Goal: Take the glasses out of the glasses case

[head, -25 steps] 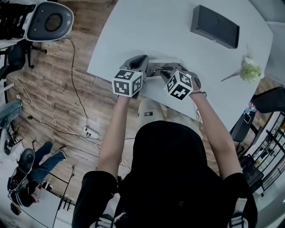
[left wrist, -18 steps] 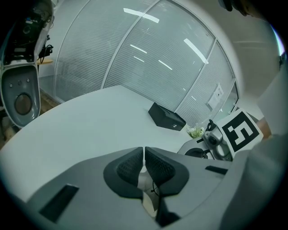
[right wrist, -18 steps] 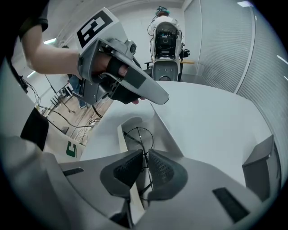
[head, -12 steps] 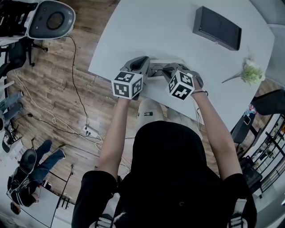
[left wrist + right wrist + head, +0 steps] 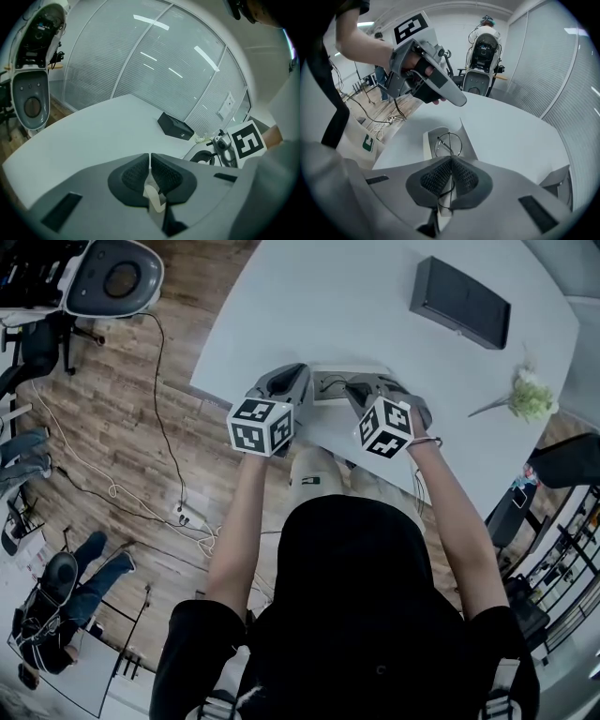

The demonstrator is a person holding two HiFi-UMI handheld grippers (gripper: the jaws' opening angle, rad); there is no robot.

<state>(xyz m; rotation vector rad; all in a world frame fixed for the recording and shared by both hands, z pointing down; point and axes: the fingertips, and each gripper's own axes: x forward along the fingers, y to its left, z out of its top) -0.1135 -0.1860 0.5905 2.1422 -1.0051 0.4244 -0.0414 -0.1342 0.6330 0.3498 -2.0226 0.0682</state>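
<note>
The white glasses case (image 5: 330,385) lies open near the front edge of the white table (image 5: 328,296). In the right gripper view its shell (image 5: 429,140) sits just beyond my jaws. My right gripper (image 5: 451,161) is shut on the thin wire glasses (image 5: 445,146). One round lens rim hangs over the case. My left gripper (image 5: 459,100) hovers shut above the case's raised flap, not touching it. In the left gripper view its pads (image 5: 150,161) meet, with a pale strip low between them that I cannot identify. From above, the left gripper (image 5: 298,376) and right gripper (image 5: 352,388) flank the case.
A black box (image 5: 459,301) lies at the table's far side, also in the left gripper view (image 5: 176,126). A small green plant (image 5: 527,390) lies to the right. A white machine (image 5: 108,277) stands on the wood floor at left, with cables (image 5: 178,512) trailing.
My left gripper has drifted a little left and back toward the person. The right gripper stays by the case.
</note>
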